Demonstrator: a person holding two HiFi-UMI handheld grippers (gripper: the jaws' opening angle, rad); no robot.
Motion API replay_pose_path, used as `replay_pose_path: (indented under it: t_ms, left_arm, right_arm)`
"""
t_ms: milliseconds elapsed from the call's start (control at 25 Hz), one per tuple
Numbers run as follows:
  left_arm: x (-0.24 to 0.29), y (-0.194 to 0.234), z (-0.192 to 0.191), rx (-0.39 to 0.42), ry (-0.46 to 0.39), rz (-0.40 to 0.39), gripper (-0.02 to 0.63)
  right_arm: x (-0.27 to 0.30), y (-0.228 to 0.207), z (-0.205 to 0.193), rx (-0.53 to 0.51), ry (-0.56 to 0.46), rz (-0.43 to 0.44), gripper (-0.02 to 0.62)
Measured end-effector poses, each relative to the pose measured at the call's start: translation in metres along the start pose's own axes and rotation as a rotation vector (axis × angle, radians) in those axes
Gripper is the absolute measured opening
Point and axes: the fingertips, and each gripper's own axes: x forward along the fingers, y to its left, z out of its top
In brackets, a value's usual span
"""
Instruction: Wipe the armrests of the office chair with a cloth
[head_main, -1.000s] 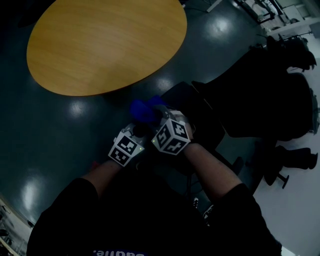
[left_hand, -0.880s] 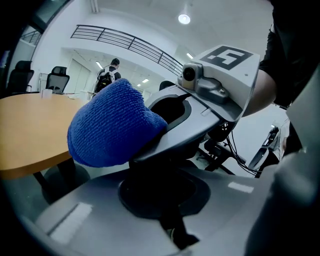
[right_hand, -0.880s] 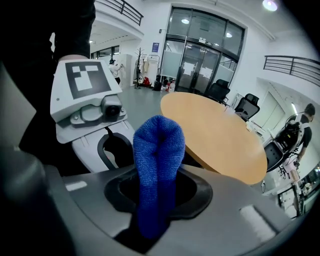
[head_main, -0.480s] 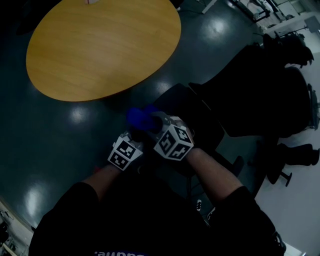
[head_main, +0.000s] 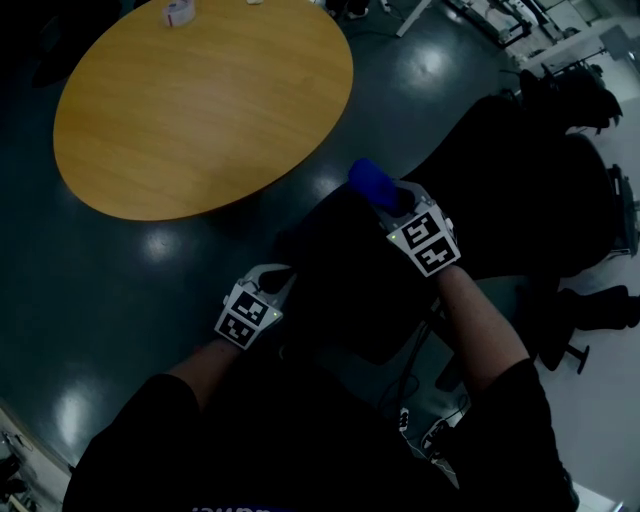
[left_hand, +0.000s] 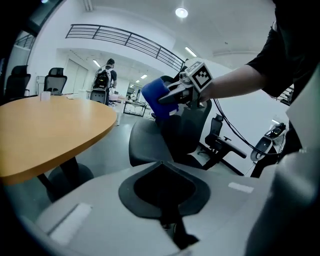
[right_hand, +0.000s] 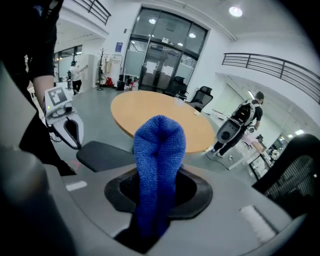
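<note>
The blue cloth (head_main: 372, 183) is no longer bunched down at the near edge of the office chair (head_main: 340, 290) where both tools were huddled half a second ago. It's now over on the chair's right side, up toward the back edge of the seat. Your right tongs (head_main: 390, 198) carry it there, clamped tight on it, and in the right gripper view a fat fold of cloth sticks straight out past the jaws.

Your left tongs (head_main: 275, 278) have barely budged and sit at the chair's near left edge, well apart from the right ones now. The jaws are together with nothing in them, so they've let the cloth go completely.

My read is that the two-handed fiddling with the cloth is over and you're reaching for the right armrest. The chair is so dark from the head view that I can't pick out the armrest itself, or tell whether the cloth is touching it yet. I'd guess it's hovering just over it, so the wiping on that side probably hasn't started.

The round wooden table (head_main: 200, 100) is off to the far left and plays no part.
</note>
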Motion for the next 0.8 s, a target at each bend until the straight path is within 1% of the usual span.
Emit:
replay_pose_path:
  t_ms: [80, 160, 280, 480, 640, 800]
  left_arm:
    - [0.0, 0.001, 0.0, 0.003, 0.005, 0.001, 0.02]
    - [0.0, 0.003, 0.001, 0.004, 0.012, 0.002, 0.02]
    - [0.002, 0.004, -0.001, 0.004, 0.017, 0.0, 0.02]
    - [0.003, 0.006, 0.0, 0.007, 0.021, -0.005, 0.02]
    - [0.001, 0.004, 0.001, 0.008, 0.024, -0.008, 0.02]
    - [0.001, 0.005, -0.001, 0.01, 0.029, -0.011, 0.02]
  right_arm:
    - [0.002, -0.023, -0.025, 0.017, 0.071, -0.043, 0.11]
    - [0.007, -0.036, -0.046, 0.038, 0.138, -0.066, 0.11]
    - [0.02, -0.033, -0.067, 0.072, 0.195, -0.065, 0.11]
    - [0.039, -0.006, -0.077, 0.081, 0.237, -0.018, 0.11]
    - [0.04, 0.002, -0.078, 0.148, 0.237, -0.037, 0.11]
    - [0.04, 0.007, -0.074, 0.168, 0.238, -0.049, 0.11]
